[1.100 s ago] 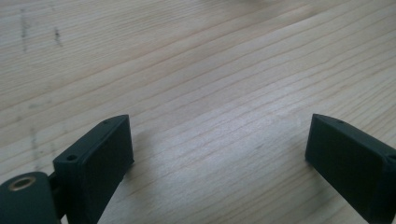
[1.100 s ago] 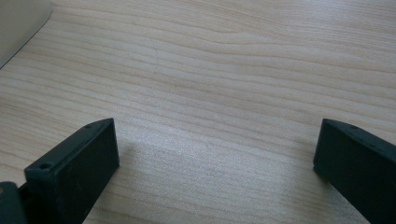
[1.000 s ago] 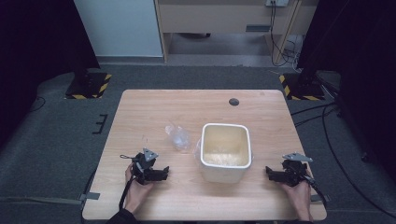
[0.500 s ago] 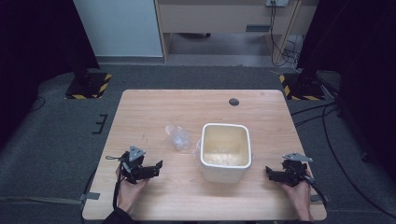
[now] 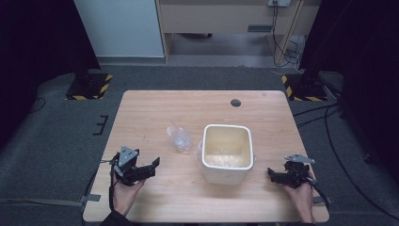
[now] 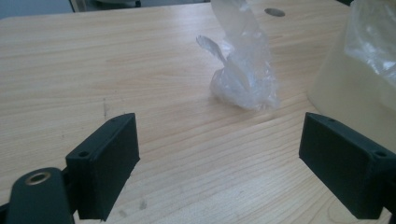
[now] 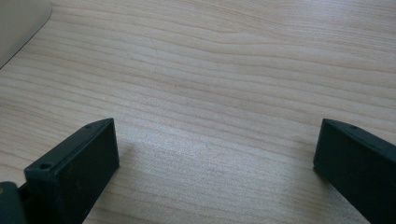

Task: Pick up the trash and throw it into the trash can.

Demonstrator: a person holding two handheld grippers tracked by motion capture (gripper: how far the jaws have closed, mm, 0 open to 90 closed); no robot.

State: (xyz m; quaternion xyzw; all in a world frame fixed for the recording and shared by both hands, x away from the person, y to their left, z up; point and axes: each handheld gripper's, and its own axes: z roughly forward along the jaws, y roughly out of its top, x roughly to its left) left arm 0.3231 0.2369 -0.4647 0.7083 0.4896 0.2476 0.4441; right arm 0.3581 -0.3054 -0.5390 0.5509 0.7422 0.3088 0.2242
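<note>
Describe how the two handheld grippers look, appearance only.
Both the left gripper and the right gripper are black, each with two flat rectangular jaws bearing small screw holes and a grey three-cornered plate on top. A thin black cable trails from each.

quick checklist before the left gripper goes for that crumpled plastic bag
1. Left gripper jaws wide open, nothing between them: ok.
2. Crumpled plastic bag lies ahead between the jaws' line, with bare table in between: ok.
3. Bag apart from the white bin: cannot tell; they look very close.
4. Right gripper open and off to the bin's other side, out of the way: ok.
5. Bin upright: ok.
</note>
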